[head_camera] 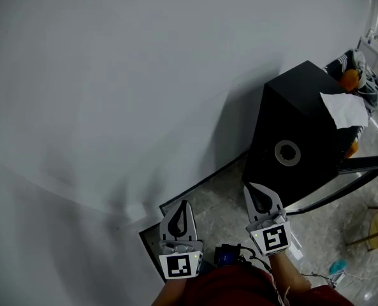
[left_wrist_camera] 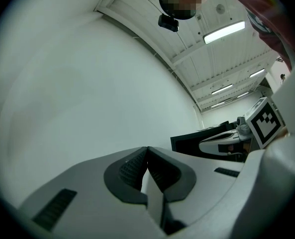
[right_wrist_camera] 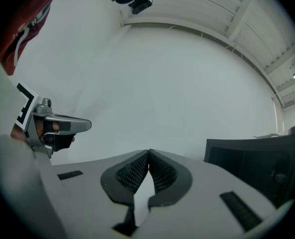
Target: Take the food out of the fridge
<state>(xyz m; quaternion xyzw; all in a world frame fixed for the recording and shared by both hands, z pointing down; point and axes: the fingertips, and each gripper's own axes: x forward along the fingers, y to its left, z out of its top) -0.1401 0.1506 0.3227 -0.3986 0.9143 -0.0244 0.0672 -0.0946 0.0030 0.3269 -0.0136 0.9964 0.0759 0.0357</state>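
Two grippers, both empty. Head view: left gripper [head_camera: 184, 206] and right gripper [head_camera: 251, 190] are held side by side, noses toward a bare white wall [head_camera: 112, 75]. A black box [head_camera: 297, 126] stands just ahead and right of the right gripper, with paper [head_camera: 347, 109] on top. We judge it the fridge, but cannot make out a door, and no food shows. Left gripper view: jaws pressed together on nothing, wall ahead. Right gripper view: jaws likewise meeting with nothing between, the box [right_wrist_camera: 251, 163] off to their right. We read this closed, level carry as an approach posture, since nothing is within reach to grasp yet.
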